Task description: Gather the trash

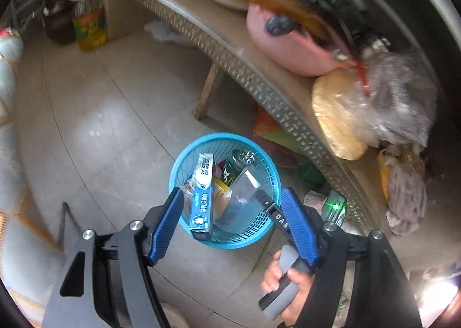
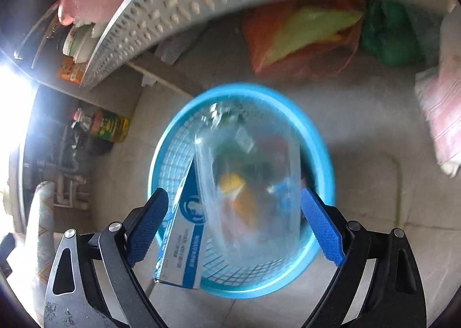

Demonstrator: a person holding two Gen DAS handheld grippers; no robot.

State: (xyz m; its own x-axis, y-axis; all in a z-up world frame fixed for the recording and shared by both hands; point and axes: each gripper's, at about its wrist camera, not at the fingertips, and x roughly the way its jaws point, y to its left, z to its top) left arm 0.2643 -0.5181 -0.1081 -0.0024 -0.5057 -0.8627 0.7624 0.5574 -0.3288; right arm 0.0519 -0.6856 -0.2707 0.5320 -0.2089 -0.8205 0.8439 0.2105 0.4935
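Spreading across most of the left wrist view, a grey tiled floor (image 1: 109,103) is lying bare to the left of a low shelf (image 1: 259,88), whose perforated edge is curving down the right side and leaving open room only on the floor side. On that shelf a pink bowl (image 1: 291,45) and a yellow bag (image 1: 334,114) are sitting close to the rim. A blue basket (image 1: 268,172) is standing on the floor just beside the shelf edge, with a blue box (image 1: 201,198) leaning upright against its left wall, a green can (image 1: 234,166) tilted behind it, and a clear bag (image 1: 242,204) slumping inside. The left gripper (image 1: 230,218) is hovering over the basket with its jaws apart and nothing pressed between them. A hand (image 1: 285,287) is gripping the handle of the right gripper (image 1: 270,207), visible only in this view.

From the right wrist, the basket (image 2: 325,155) is filling the centre, and the underside of the shelf (image 2: 201,2) is arching overhead, leaving a gap with an orange bag (image 2: 305,48) and a green bag (image 2: 389,39) stowed beneath, hidden from the other camera. The clear bag (image 2: 250,178) is blurring across the basket mouth between the spread jaws of the right gripper (image 2: 236,233), whose pads (image 2: 147,227) are not touching it. The box (image 2: 184,244) is poking over the near rim. An oil bottle (image 2: 109,126) is lying by the wall.
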